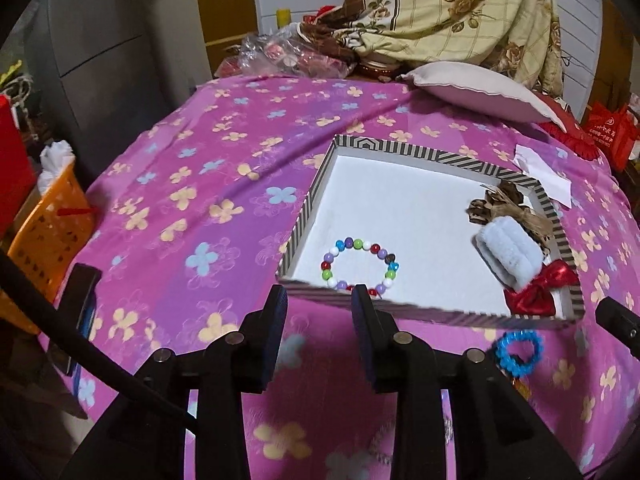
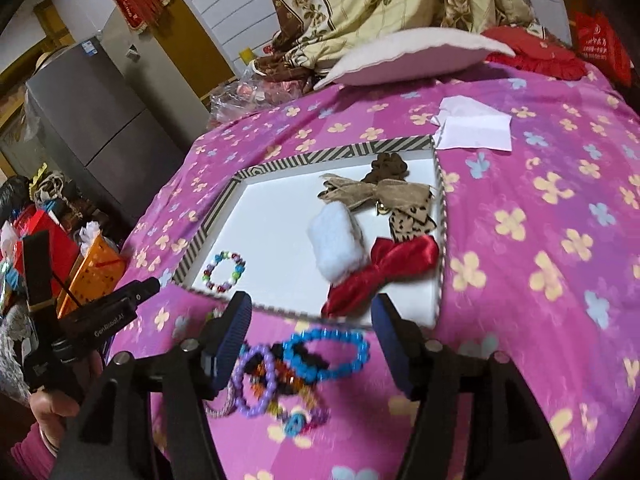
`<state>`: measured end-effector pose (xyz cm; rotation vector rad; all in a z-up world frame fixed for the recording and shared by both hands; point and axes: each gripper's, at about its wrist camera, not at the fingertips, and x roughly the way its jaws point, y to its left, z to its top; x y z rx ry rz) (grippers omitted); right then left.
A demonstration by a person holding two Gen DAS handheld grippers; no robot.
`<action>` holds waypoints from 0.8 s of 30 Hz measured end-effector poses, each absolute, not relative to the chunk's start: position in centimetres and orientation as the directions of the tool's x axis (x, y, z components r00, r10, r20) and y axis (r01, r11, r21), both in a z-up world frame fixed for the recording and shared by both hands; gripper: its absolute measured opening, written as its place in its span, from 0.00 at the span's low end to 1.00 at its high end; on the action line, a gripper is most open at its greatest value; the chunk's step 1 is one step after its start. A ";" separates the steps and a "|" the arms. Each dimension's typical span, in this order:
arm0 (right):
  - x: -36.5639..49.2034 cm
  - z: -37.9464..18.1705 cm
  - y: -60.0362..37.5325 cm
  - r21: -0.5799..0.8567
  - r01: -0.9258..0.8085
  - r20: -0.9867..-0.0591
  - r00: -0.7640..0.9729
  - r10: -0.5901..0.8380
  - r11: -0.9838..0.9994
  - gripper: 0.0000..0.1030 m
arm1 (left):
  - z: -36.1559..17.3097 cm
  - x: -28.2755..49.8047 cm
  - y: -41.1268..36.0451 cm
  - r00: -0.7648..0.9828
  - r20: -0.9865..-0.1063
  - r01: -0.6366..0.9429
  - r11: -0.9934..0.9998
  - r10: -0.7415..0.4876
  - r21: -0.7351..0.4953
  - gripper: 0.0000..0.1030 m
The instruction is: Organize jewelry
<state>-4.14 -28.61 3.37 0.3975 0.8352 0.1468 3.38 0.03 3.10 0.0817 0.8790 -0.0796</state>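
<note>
A shallow tray with a striped rim [image 1: 400, 149] [image 2: 320, 157] lies on the pink flowered cloth. On its white floor rest a multicolour bead bracelet [image 1: 360, 266] [image 2: 224, 270], a pale fluffy band [image 1: 508, 252] [image 2: 338, 242], a red bow [image 1: 536, 292] [image 2: 388, 264] and brown and leopard bows [image 2: 384, 192]. My left gripper [image 1: 320, 300] hangs open just before the tray's near rim, nothing between its fingers. My right gripper [image 2: 312, 308] is open above a loose pile on the cloth: a blue bead bracelet [image 2: 324, 354] [image 1: 518, 350], a purple one [image 2: 256, 380] and darker pieces.
A folded white paper [image 2: 474, 124] lies beyond the tray, with a pale pillow [image 2: 408, 58] and a heaped floral quilt [image 1: 460, 12] behind. An orange basket [image 1: 48, 236] stands off the left edge beside a grey fridge [image 2: 92, 108]. A hand [image 2: 52, 400] holds the left gripper.
</note>
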 end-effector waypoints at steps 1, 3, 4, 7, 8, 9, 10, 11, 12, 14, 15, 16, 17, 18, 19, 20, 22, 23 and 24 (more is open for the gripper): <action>-4.6 3.5 -28.4 0.395 0.024 -0.691 0.667 0.279 0.918 0.64 | 3.2 2.8 0.0 0.643 -0.766 0.102 0.994 -0.029 0.048 0.29; -5.6 3.6 -27.7 0.391 0.008 -0.688 0.666 0.287 0.920 0.65 | 3.4 1.8 0.2 0.655 -0.755 0.098 0.994 -0.028 0.049 0.29; -5.9 3.6 -27.4 0.390 0.003 -0.688 0.666 0.289 0.921 0.65 | 3.5 1.4 0.3 0.658 -0.752 0.095 0.994 -0.028 0.046 0.29; -6.9 3.9 -26.6 0.377 -0.007 -0.688 0.668 0.285 0.926 0.66 | 3.5 0.3 0.3 0.661 -0.750 0.092 0.995 -0.030 0.041 0.29; -7.1 4.0 -26.4 0.374 -0.010 -0.686 0.669 0.284 0.927 0.66 | 3.5 -0.1 0.3 0.661 -0.750 0.092 0.995 -0.031 0.040 0.29; -7.5 4.1 -26.2 0.371 -0.013 -0.685 0.671 0.283 0.929 0.66 | 3.5 -0.3 0.3 0.660 -0.750 0.093 0.995 -0.032 0.040 0.29; -7.7 4.2 -26.1 0.369 -0.015 -0.684 0.673 0.282 0.929 0.67 | 3.5 -0.6 0.3 0.660 -0.751 0.093 0.995 -0.032 0.039 0.29; -7.9 4.3 -25.9 0.367 -0.015 -0.683 0.675 0.280 0.930 0.67 | 3.5 -0.8 0.3 0.660 -0.751 0.094 0.995 -0.035 0.037 0.29; -8.2 4.4 -25.7 0.365 -0.016 -0.682 0.676 0.279 0.931 0.67 | 3.5 -1.1 0.3 0.660 -0.750 0.096 0.995 -0.038 0.034 0.29; -8.4 4.5 -25.5 0.359 -0.019 -0.684 0.675 0.277 0.933 0.67 | 3.5 -1.5 0.4 0.661 -0.749 0.095 0.995 -0.041 0.030 0.29; -8.6 4.5 -25.3 0.352 -0.022 -0.685 0.675 0.274 0.936 0.67 | 3.5 -1.7 0.4 0.662 -0.748 0.094 0.995 -0.041 0.029 0.29; -8.7 4.6 -25.2 0.348 -0.024 -0.685 0.676 0.272 0.937 0.68 | 3.5 -1.9 0.3 0.663 -0.748 0.094 0.995 -0.041 0.028 0.29; -8.8 4.6 -25.0 0.344 -0.026 -0.686 0.675 0.270 0.939 0.68 | 3.5 -2.1 0.3 0.664 -0.747 0.095 0.995 -0.042 0.028 0.29; -9.0 4.7 -24.8 0.341 -0.030 -0.687 0.674 0.271 0.940 0.68 | 3.5 -2.3 0.3 0.665 -0.746 0.096 0.995 -0.043 0.028 0.29; -9.1 4.7 -24.6 0.342 -0.034 -0.686 0.674 0.274 0.939 0.69 | 3.5 -2.4 0.3 0.666 -0.745 0.096 0.995 -0.044 0.027 0.29; -9.2 4.7 -24.5 0.343 -0.036 -0.686 0.673 0.277 0.939 0.69 | 3.6 -2.6 0.3 0.667 -0.744 0.096 0.995 -0.045 0.026 0.29; -9.5 4.8 -24.1 0.343 -0.044 -0.686 0.671 0.282 0.938 0.70 | 3.6 -3.0 0.4 0.668 -0.742 0.095 0.995 -0.046 0.023 0.29; -9.5 4.8 -24.0 0.342 -0.047 -0.685 0.672 0.283 0.939 0.70 | 3.7 -3.1 0.4 0.671 -0.740 0.094 0.995 -0.046 0.024 0.29; -9.7 5.0 -23.9 0.339 -0.051 -0.683 0.673 0.283 0.939 0.70 | 3.7 -3.2 0.4 0.673 -0.738 0.093 0.995 -0.044 0.026 0.29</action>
